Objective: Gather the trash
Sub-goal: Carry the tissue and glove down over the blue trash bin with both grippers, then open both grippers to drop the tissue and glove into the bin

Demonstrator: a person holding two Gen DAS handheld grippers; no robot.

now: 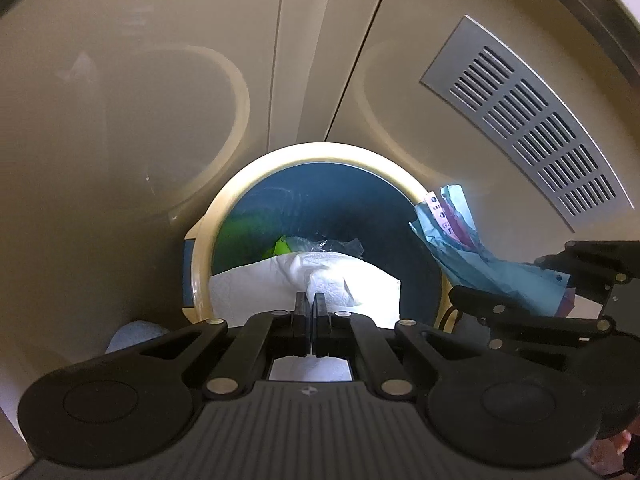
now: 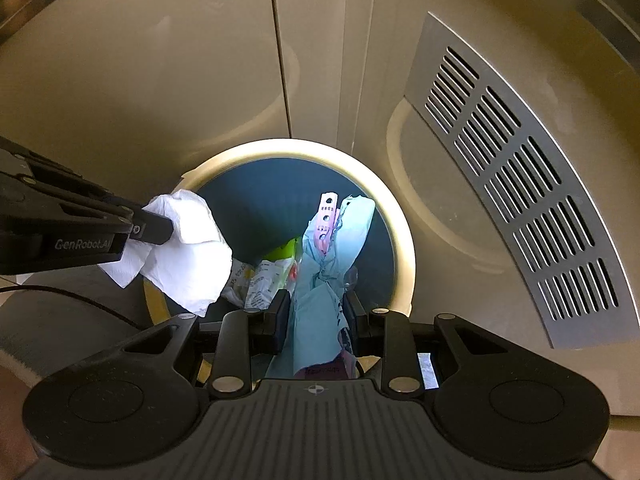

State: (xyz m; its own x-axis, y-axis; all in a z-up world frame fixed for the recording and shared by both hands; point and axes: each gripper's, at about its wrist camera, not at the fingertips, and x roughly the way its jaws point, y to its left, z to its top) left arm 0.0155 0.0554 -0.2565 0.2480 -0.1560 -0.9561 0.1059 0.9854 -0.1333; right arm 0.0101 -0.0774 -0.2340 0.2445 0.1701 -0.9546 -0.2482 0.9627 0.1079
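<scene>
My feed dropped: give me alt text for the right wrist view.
The right gripper clamps crumpled light-blue paper above a round bin that holds trash. At left, the left gripper holds a white paper towel over the bin's rim.

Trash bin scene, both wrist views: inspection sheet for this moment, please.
Surface: beige floor around the bin.
Job's things: round bin, cream rim, dark inside, wrappers already at the bottom; white tissue; blue paper bundle with a pink strip.
Clutter: nothing seen.
Grippers: left claw shut on the white tissue over the bin; right claw shut on the blue paper bundle over the opening.
Cables: thin black cable below the left claw.
Surroundings: grey slotted vent panel beside the bin.
</scene>
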